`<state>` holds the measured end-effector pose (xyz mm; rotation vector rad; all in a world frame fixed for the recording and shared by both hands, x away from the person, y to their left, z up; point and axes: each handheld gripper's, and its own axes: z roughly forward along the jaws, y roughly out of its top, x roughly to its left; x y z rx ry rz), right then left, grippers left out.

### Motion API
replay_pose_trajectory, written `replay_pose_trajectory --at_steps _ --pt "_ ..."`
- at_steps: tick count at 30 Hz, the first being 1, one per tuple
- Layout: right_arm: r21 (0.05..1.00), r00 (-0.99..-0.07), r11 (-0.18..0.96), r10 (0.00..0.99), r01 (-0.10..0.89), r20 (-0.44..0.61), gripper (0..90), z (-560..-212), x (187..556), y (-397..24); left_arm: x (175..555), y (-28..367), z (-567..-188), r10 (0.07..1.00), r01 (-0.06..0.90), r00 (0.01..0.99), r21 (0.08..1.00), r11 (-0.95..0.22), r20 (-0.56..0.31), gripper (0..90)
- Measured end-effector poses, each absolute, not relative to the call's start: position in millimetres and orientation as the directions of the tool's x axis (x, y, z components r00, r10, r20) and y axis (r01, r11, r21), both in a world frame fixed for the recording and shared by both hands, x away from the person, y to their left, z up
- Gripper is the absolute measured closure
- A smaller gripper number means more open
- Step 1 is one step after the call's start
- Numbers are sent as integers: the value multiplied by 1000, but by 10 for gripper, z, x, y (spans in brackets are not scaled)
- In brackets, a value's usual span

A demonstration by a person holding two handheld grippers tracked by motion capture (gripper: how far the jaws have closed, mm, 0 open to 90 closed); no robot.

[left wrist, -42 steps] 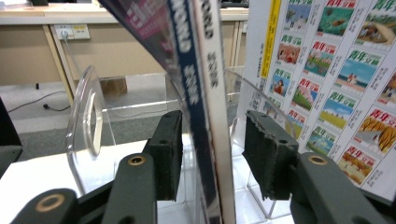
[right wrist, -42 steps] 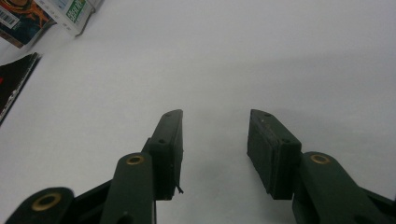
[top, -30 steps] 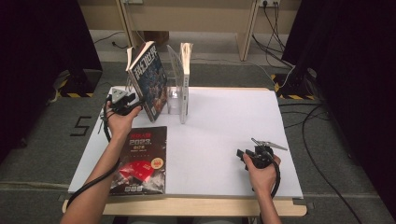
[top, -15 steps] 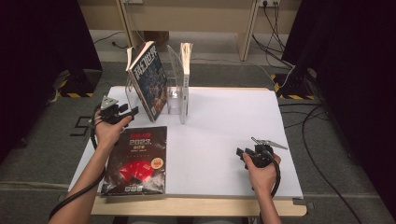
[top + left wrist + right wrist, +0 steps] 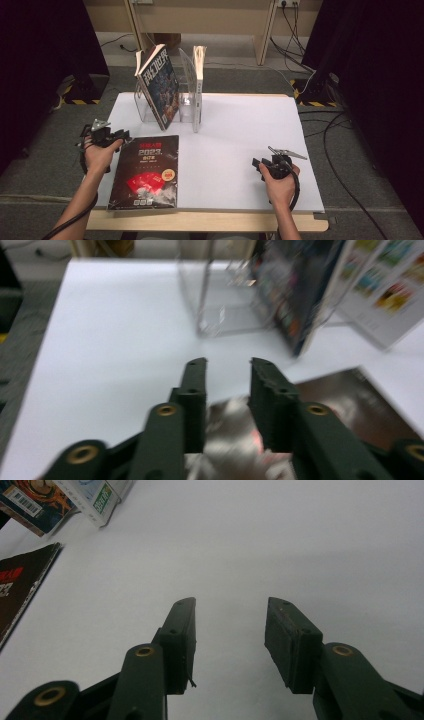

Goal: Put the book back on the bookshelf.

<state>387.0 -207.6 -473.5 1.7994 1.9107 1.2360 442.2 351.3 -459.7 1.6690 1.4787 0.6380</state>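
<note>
Magazine (image 5: 145,172) with the black cover lies flat at the lower left of the high view, its left edge between the left gripper (image 5: 120,135), whose jaws have just been closing, not yet pressing it. Right gripper (image 5: 256,162) rests lower right, jaws apart and empty.

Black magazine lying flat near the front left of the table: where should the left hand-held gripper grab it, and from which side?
Probably its left edge near the far corner, from the table's left. The black magazine lies flat on the white table, so only a thin edge can be pinched. The left hand-held gripper sits beside that corner; its jaws have just been closing, and the left gripper view shows the cover under them, nothing pinched yet.
</note>
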Motion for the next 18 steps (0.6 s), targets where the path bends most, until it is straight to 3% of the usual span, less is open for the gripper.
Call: replay_pose_trajectory --at_steps 3,7,18 --pt "700 -218 -109 906 705 361 560 -4728 3876 -2048 4348 3636 -4741 982 641 151 767 -9 -115 802" --pt "694 -223 -102 905 713 362 560 -4709 3887 -1996 4274 3706 -4913 985 694 133 720 -16 -106 829" --pt "698 -254 -68 902 713 348 561 -4657 3927 -1895 4297 3659 -4947 981 687 168 725 -46 -97 852"
